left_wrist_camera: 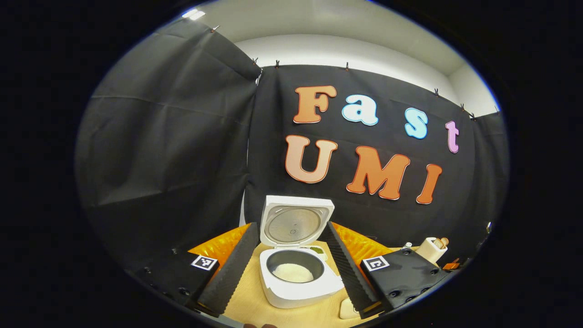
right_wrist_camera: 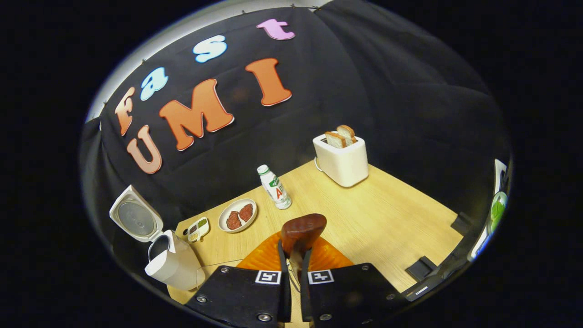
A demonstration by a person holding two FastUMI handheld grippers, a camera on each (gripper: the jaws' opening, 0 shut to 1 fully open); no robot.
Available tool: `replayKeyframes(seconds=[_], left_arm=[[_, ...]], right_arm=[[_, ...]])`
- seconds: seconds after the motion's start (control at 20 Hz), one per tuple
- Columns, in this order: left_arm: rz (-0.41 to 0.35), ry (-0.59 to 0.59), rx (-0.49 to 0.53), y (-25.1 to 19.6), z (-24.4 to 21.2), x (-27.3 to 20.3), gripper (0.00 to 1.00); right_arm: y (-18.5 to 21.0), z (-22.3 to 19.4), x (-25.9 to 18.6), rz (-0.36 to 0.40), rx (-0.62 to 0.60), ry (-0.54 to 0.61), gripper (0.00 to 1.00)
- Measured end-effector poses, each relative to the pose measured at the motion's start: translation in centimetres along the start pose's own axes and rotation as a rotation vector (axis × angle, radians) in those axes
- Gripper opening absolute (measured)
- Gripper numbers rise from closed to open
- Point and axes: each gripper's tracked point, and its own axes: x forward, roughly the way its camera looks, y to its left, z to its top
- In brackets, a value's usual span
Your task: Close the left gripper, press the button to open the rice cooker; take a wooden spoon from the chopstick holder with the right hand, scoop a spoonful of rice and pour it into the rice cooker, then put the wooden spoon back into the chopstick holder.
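My right gripper (right_wrist_camera: 294, 264) grasps the brown wooden spoon (right_wrist_camera: 302, 232), bowl up, so I can carry it; my left gripper (left_wrist_camera: 291, 269) is released around the open white rice cooker (left_wrist_camera: 298, 282) near the desk's (right_wrist_camera: 387, 218) left edge.

A toaster (right_wrist_camera: 341, 160) holding bread (right_wrist_camera: 340, 135) stands behind a bottle (right_wrist_camera: 275, 187) and plate (right_wrist_camera: 237, 215) on the table (right_wrist_camera: 387, 214).

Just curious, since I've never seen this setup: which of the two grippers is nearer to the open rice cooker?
Left. The left gripper faces the rice cooker, which sits between its open fingers. The right gripper, shut on the wooden spoon, is off to the side of it.
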Motion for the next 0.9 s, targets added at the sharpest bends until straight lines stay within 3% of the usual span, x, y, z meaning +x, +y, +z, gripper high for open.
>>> replayKeyframes(seconds=[0.35,0.6,0.9], left_arm=[[-0.004,0.012,-0.010,1.5,-0.4,0.5,1.00],[0.008,0.011,0.001,2.8,0.0,0.9,1.00],[0.044,0.016,0.034,5.3,0.1,0.8,1.00]], right_arm=[[9.4,-0.1,-1.0,0.185,-0.099,-0.024,0.07],[14.1,-3.6,0.5,0.263,-0.196,0.009,0.07],[14.4,-7.6,2.6,0.210,-0.334,0.043,0.07]])
